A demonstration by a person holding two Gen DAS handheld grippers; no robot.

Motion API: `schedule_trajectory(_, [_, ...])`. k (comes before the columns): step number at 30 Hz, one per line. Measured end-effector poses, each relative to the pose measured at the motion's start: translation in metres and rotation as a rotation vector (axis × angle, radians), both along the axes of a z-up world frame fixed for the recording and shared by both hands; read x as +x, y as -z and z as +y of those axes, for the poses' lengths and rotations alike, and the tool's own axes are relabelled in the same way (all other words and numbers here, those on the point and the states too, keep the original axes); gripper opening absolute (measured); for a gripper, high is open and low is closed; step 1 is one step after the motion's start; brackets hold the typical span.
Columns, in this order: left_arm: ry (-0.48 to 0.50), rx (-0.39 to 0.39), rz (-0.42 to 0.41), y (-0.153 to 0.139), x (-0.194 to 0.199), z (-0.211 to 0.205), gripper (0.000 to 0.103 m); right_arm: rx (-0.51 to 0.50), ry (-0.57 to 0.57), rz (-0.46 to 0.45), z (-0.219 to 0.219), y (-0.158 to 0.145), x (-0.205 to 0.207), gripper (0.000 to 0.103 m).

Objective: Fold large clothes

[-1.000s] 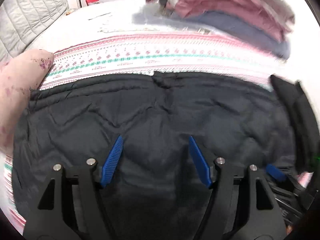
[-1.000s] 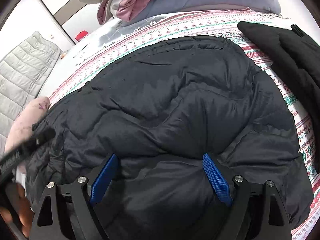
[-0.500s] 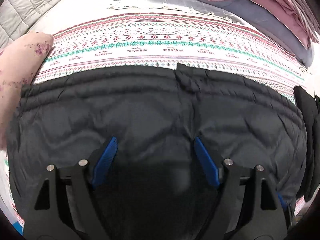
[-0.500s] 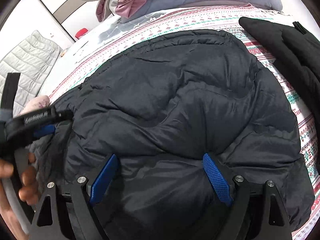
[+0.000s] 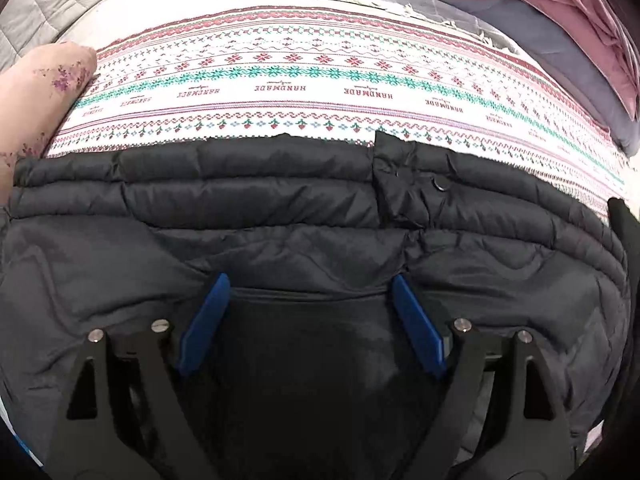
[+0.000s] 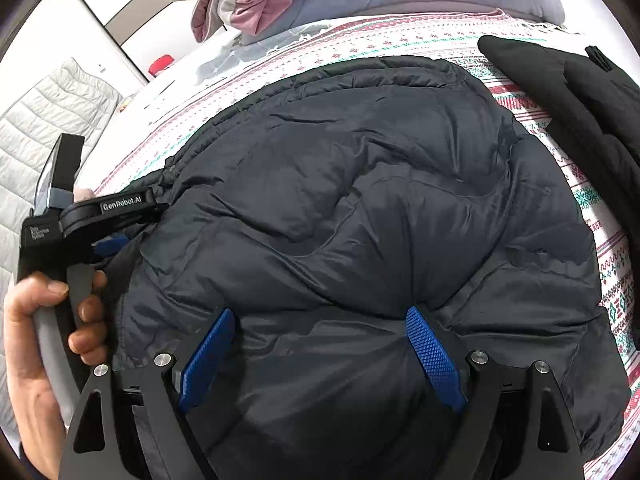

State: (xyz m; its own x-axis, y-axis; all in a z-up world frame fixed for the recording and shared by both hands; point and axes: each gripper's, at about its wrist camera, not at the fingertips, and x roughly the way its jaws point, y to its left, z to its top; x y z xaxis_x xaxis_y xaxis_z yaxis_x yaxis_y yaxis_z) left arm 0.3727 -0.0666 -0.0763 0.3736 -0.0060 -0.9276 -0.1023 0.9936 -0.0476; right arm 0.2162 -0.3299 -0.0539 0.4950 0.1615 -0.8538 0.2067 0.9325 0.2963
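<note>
A black puffer jacket [image 6: 360, 200] lies spread on the patterned blanket [image 5: 320, 80], its quilted edge with a snap button [image 5: 440, 186] facing away. My left gripper [image 5: 309, 280] points down onto the jacket near that edge. Its jaws are opening, and a fold of the black fabric lies between the blue pads [image 5: 208, 320] without being pinched. The right wrist view shows the same left gripper [image 6: 108, 242] at the jacket's left side, held by a hand [image 6: 36, 320]. My right gripper [image 6: 320, 312] stands open over the jacket's bulging middle, fabric swelling up between its fingers.
A second black garment [image 6: 580, 92] lies at the right on the blanket. Pink and grey-blue bedding [image 5: 580, 40] is piled at the far side. A pink floral cushion [image 5: 36, 92] sits left of the jacket, and a grey quilted cover [image 6: 40, 140] beyond.
The left gripper has sunk closer to the jacket's quilted edge and its jaws have widened. It and the hand have come into the right wrist view at the left. The right gripper has stayed still.
</note>
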Motion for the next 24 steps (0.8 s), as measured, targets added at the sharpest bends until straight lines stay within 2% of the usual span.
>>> schedule_trajectory(6, [0.009,0.004,-0.060,-0.026,-0.017,0.010,0.083,-0.001,-0.001,0.002,-0.002,0.001,0.002,0.090])
schedule_trajectory(8, [0.027,-0.005,-0.104,-0.039,-0.035,0.014,0.083,-0.004,-0.003,0.003,-0.001,0.001,0.003,0.090])
schedule_trajectory(12, [0.093,0.034,-0.160,-0.051,-0.078,0.015,0.083,0.000,-0.002,0.003,-0.001,0.001,0.003,0.090])
schedule_trajectory(15, [0.138,0.072,-0.163,-0.046,-0.098,0.005,0.083,-0.003,-0.002,0.004,-0.001,0.001,0.002,0.090])
schedule_trajectory(20, [0.162,0.122,-0.144,-0.010,-0.096,-0.004,0.086,-0.022,-0.007,-0.001,0.005,0.001,0.001,0.090])
schedule_trajectory(24, [0.150,0.124,-0.136,-0.010,-0.094,-0.004,0.086,-0.045,-0.018,-0.001,0.010,0.003,0.001,0.091])
